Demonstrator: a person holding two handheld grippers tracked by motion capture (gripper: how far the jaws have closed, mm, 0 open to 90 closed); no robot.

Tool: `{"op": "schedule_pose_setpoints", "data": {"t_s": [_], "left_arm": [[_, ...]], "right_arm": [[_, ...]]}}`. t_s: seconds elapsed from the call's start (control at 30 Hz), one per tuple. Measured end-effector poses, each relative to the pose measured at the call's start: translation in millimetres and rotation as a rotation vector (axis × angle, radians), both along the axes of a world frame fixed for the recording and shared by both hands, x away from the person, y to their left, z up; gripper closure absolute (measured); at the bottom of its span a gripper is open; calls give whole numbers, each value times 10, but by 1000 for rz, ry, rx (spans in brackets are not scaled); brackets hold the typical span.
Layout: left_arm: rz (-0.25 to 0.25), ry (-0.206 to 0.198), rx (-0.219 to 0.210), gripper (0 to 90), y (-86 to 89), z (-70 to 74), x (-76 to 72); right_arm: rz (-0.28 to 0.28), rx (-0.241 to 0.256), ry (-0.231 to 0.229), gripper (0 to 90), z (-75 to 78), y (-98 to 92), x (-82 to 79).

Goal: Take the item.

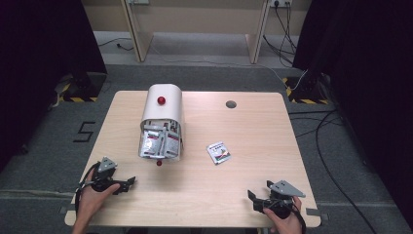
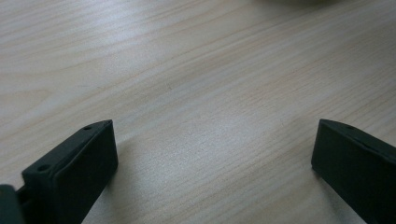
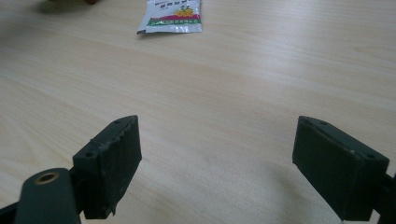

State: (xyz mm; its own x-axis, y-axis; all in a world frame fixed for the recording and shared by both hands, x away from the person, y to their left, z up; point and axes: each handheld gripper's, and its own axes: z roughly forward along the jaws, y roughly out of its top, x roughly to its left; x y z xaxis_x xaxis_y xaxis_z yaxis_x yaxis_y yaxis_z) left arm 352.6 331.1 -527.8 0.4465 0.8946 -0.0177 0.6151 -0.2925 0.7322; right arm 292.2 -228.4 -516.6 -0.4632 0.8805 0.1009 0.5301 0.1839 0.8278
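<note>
Left gripper (image 1: 127,184): lower left of the high view, jaws wide apart, holding nothing, low over the table (image 1: 243,131).
Container (image 1: 161,122): centre left, white, lying on its side, packets inside.
Loose packet (image 1: 218,152): centre, flat on the table, apart from both grippers.
Right gripper (image 1: 252,196): lower right, jaws wide, holding nothing.

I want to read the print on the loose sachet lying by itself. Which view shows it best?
The high view shows the loose sachet whole, lying flat on the table, but small. The right gripper view shows its lower edge closer, cut off at the top. The left gripper view gives bare tabletop.
</note>
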Motion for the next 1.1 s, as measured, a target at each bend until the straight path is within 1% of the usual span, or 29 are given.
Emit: {"op": "schedule_pose_setpoints", "data": {"t_s": [0.27,0.33,0.57,0.63,0.83,0.97,1.1], "left_arm": [[0,0,0,0,0,0,0],[0,0,0,0,0,0,0],[0,0,0,0,0,0,0],[0,0,1,0,0,0,0],[1,0,0,0,0,0,-1],[1,0,1,0,0,0,-1],[1,0,1,0,-1,0,-1]], "right_arm": [[-11,-8,-1,165,-23,-54,-78],[-10,-20,-3,165,-33,-67,-93],[-6,-21,-2,163,-60,-106,-144],[0,-30,-5,162,-73,-113,-153],[7,-54,5,159,-124,-125,-194],[3,-60,-2,159,-137,-148,-225],[6,-87,-19,157,-152,-167,-258]]}}
